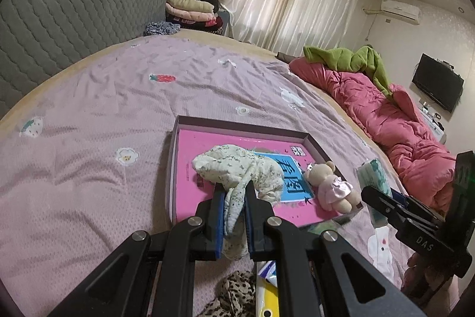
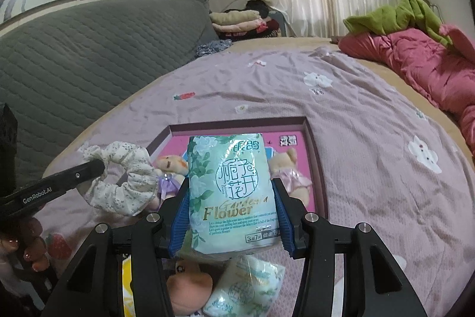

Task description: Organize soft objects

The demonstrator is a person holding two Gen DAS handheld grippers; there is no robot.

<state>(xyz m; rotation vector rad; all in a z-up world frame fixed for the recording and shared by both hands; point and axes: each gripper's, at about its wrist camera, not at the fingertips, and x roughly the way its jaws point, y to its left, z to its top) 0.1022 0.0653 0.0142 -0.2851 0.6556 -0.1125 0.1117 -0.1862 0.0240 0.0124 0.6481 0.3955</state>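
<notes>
My left gripper [image 1: 234, 192] is shut on a floral white scrunchie [image 1: 237, 171] and holds it over the near left part of a shallow box with a pink floor [image 1: 204, 144]. The scrunchie [image 2: 124, 180] also shows in the right wrist view, hanging from the left gripper's fingers [image 2: 89, 168]. My right gripper [image 2: 231, 183] is shut on a green tissue pack [image 2: 231, 192], held up in front of the box [image 2: 314, 150]. A small bear in a pink dress [image 1: 329, 183] lies in the box's right corner. A second bear in purple [image 2: 170, 171] lies in the box behind the scrunchie.
The box sits on a lilac bedspread [image 1: 89, 138]. A leopard-print cloth [image 1: 234, 296] and a yellow-white item lie near me. Another tissue pack [image 2: 246, 287] and a tan plush [image 2: 187, 284] lie below the right gripper. A pink quilt [image 1: 386, 121] lies at right, a grey headboard [image 1: 59, 5] at left.
</notes>
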